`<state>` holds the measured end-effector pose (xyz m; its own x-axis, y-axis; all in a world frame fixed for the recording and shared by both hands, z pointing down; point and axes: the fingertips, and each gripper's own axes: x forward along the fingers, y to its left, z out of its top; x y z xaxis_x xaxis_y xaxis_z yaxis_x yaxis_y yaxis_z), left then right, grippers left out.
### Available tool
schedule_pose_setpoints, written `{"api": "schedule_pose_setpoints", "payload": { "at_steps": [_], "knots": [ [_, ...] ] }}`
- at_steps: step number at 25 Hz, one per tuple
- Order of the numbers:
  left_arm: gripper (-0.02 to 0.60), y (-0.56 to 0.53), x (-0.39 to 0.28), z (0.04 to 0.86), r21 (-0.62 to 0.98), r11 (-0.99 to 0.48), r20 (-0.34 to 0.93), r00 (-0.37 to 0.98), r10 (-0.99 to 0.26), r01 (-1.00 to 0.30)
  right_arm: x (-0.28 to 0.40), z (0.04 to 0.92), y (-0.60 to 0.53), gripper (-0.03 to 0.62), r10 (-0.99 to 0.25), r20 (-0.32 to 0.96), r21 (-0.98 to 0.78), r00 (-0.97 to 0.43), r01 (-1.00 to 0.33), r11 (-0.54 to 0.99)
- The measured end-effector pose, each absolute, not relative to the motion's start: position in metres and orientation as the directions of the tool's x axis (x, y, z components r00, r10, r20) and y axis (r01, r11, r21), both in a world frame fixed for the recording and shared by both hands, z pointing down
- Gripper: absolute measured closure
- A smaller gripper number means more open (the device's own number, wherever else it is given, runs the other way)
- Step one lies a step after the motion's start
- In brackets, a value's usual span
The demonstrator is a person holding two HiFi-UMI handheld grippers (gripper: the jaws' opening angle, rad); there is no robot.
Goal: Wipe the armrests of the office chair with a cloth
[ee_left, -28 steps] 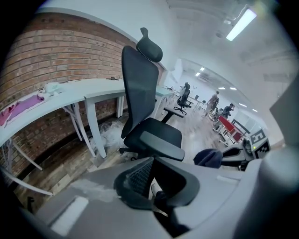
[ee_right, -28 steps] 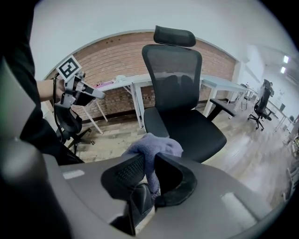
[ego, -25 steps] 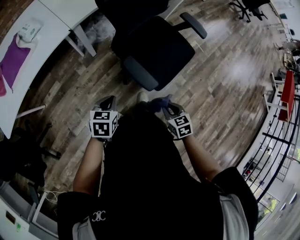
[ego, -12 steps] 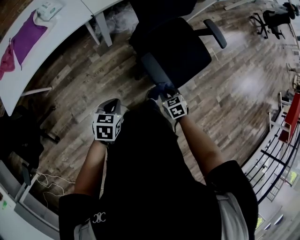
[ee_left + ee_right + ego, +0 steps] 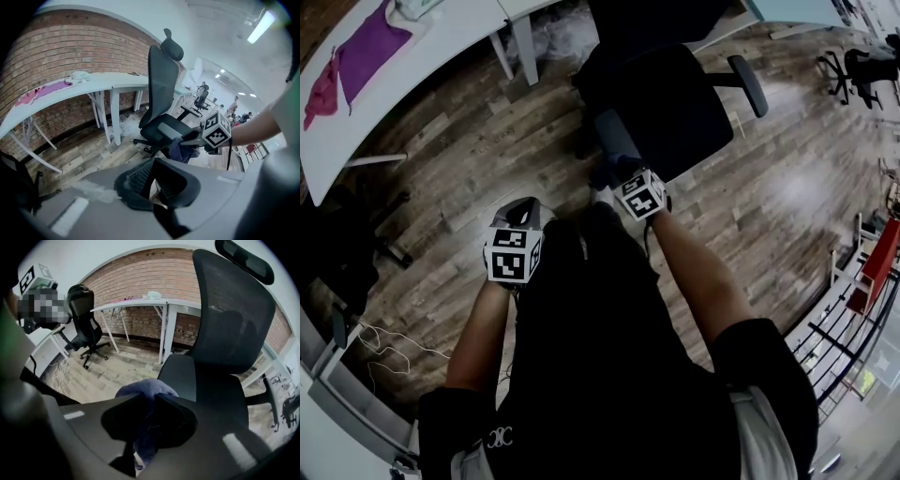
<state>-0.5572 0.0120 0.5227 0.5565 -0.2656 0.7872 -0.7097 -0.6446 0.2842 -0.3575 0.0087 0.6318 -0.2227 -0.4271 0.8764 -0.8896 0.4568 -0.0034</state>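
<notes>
Office chair: one office chair, black with a mesh back and headrest, standing on the far side of the person.
Armrests: two. The left armrest is grey-topped and nearer. The right armrest is on the chair's far side.
Cloth: one cloth, bluish-purple and bunched, at the near end of the left armrest and apparently touching it.
Right gripper: jaws pinched on the cloth.
Left gripper: jaws drawn almost together with a thin slit between them, nothing held. It is close to the person's body and apart from the chair.
Edges: a white desk at far left, its legs just beside the chair. A railing runs along the right.
Open room: bare wooden floor to the right of the chair.
</notes>
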Motion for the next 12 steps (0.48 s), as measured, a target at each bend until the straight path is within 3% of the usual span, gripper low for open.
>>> {"api": "schedule_pose_setpoints", "payload": {
  "at_steps": [12],
  "knots": [
    [0.575,0.006,-0.572,0.512,0.248,-0.489,0.812,0.455,-0.365,-0.836,-0.377,0.636,-0.072,0.513,-0.389,0.876,0.029,-0.286,-0.773,0.633]
  ]
}}
